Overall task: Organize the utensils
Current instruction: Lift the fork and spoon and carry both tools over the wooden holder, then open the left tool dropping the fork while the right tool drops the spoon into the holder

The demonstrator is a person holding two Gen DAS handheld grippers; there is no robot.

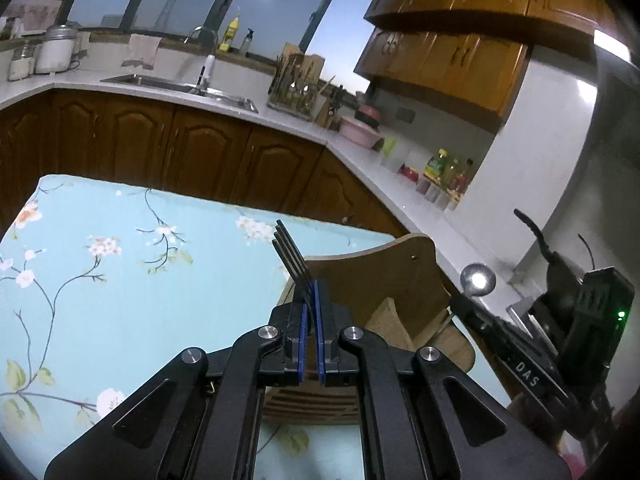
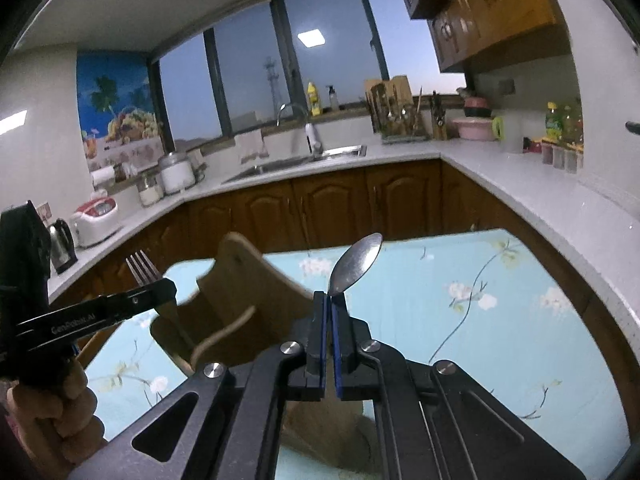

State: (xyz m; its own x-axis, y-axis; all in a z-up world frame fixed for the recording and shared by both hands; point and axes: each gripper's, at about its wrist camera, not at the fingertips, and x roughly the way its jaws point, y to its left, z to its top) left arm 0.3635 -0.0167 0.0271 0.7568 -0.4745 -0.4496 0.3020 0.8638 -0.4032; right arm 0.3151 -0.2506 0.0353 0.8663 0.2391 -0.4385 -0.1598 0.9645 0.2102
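My left gripper (image 1: 311,296) is shut on a dark metal fork (image 1: 291,254), tines pointing up and away. It holds the fork above a wooden utensil holder (image 1: 384,280) that stands on the floral table. My right gripper (image 2: 330,300) is shut on a silver spoon (image 2: 356,262), bowl up, above the same wooden holder (image 2: 236,300). In the left wrist view the spoon (image 1: 477,279) and right gripper (image 1: 466,300) show at the right. In the right wrist view the fork (image 2: 142,268) and left gripper (image 2: 166,286) show at the left.
The table has a light blue floral cloth (image 1: 100,280). Behind it run brown cabinets and a grey counter with a sink (image 1: 180,86), a utensil rack (image 1: 296,80), a pink bowl (image 1: 358,128) and bottles (image 1: 440,172). A rice cooker (image 2: 96,220) and kettle (image 2: 62,246) stand at the left.
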